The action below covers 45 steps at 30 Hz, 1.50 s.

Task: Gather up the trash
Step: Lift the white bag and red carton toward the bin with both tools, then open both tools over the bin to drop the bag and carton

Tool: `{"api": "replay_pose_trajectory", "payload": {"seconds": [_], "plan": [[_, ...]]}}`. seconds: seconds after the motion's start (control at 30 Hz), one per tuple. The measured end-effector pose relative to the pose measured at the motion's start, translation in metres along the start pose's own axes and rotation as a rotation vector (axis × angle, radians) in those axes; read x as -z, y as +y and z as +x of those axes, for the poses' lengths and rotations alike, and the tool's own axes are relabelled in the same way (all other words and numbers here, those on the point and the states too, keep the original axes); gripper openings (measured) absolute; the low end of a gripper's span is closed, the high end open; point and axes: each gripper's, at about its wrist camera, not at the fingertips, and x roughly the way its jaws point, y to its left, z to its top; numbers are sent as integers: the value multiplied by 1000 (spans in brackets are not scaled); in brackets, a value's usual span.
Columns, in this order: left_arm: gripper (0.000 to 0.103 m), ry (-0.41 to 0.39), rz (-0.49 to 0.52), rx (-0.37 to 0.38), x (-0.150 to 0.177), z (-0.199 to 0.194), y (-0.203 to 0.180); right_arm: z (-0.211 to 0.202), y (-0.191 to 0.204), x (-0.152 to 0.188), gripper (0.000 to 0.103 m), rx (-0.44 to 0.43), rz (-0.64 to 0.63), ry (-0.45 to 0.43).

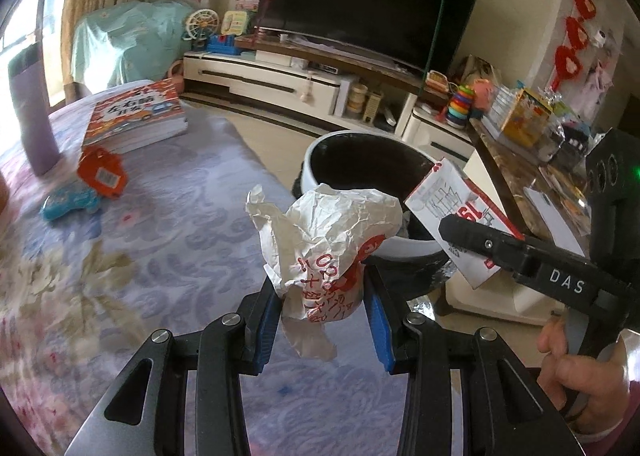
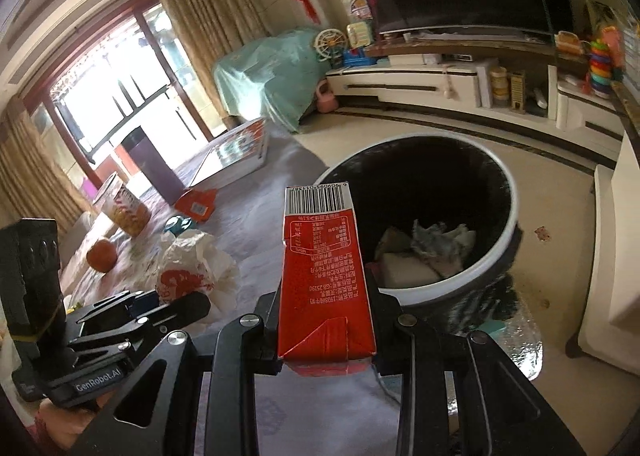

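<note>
Bin (image 2: 500, 256) contents blurred; claws (image 1: 324, 308) (image 2: 326, 320) pinch wrapper (image 1: 320, 240), carton (image 2: 326, 276)

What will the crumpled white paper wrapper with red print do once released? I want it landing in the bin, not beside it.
The crumpled white paper wrapper, pinched in the left gripper, looks light and floppy, with loose flaps, so it may flutter or drift. It seems still short of the white-rimmed black bin; releasing directly above the opening seems safer.

I can't see the bin (image 2: 505, 215) floor under its trash; carton (image 1: 460, 215) partly behind right tool (image 1: 472, 234); purple cup (image 1: 32, 111) blurred, top cut off.
</note>
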Motion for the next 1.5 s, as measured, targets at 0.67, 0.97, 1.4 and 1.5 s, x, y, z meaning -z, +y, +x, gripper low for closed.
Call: {"api": "replay_pose_trajectory", "payload": {"seconds": [0.67,0.97,1.4,1.5], "plan": [[38,23,68,17,-39,46,-29,16,-45,-29,30,48,58,-5],[39,42,80,30,-60,70,-36,29,-61,-40,30,57,91,10],[41,64,90,33,-76,95,-42,38,-74,-50,31,63,114,26],[42,68,98,26,-77,98,-43,39,-75,-51,31,64,114,29]]}}
